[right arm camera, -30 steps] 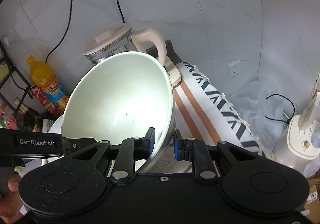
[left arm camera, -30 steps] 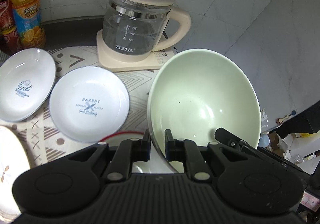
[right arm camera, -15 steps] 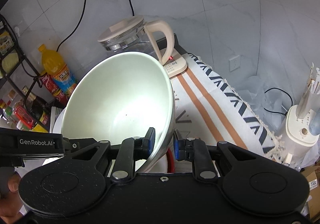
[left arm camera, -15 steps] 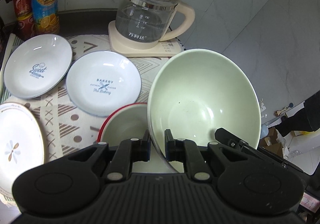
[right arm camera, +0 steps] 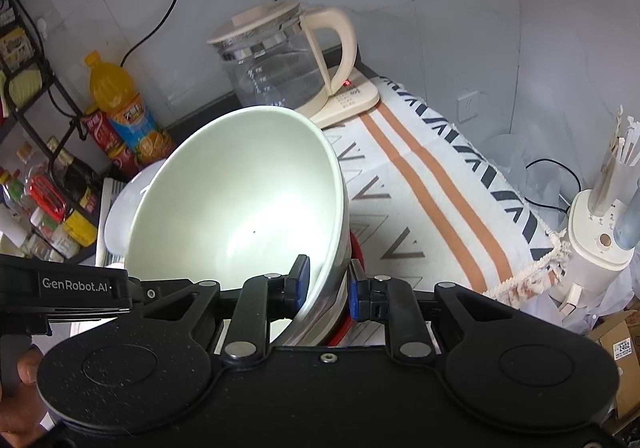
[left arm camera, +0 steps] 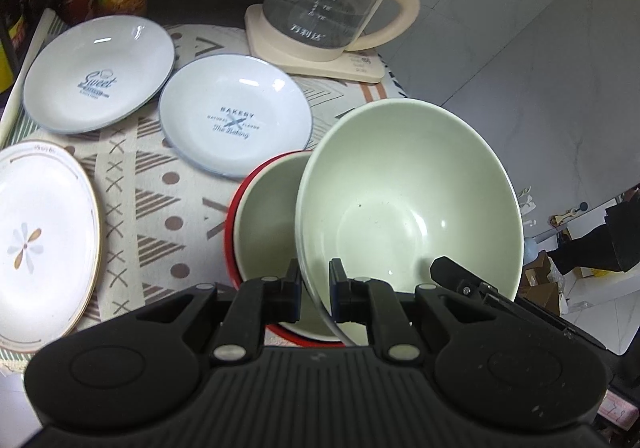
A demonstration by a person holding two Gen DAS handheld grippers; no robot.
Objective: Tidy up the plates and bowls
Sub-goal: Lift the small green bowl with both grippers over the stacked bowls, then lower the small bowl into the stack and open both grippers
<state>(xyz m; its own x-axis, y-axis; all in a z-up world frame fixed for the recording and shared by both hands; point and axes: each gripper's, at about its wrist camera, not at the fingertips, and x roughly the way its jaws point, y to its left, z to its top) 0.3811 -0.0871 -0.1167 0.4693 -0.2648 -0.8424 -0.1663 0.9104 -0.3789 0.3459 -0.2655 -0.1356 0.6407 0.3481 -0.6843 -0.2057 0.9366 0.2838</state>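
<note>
— Both grippers, left gripper point(left arm camera: 314, 290) and right gripper point(right arm camera: 328, 288), are clamped on the green bowl's point(left arm camera: 408, 199) rim!
— Yes, tilted just above the red bowl point(left arm camera: 264, 215), beside the bakery plate point(left arm camera: 236, 121)

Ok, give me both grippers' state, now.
Left gripper: shut on the green bowl rim.
Right gripper: shut on the same bowl's rim.

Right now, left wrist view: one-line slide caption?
Left gripper clamps pale green bowl's rim above red-rimmed bowl; three plates and kettle behind.
</note>
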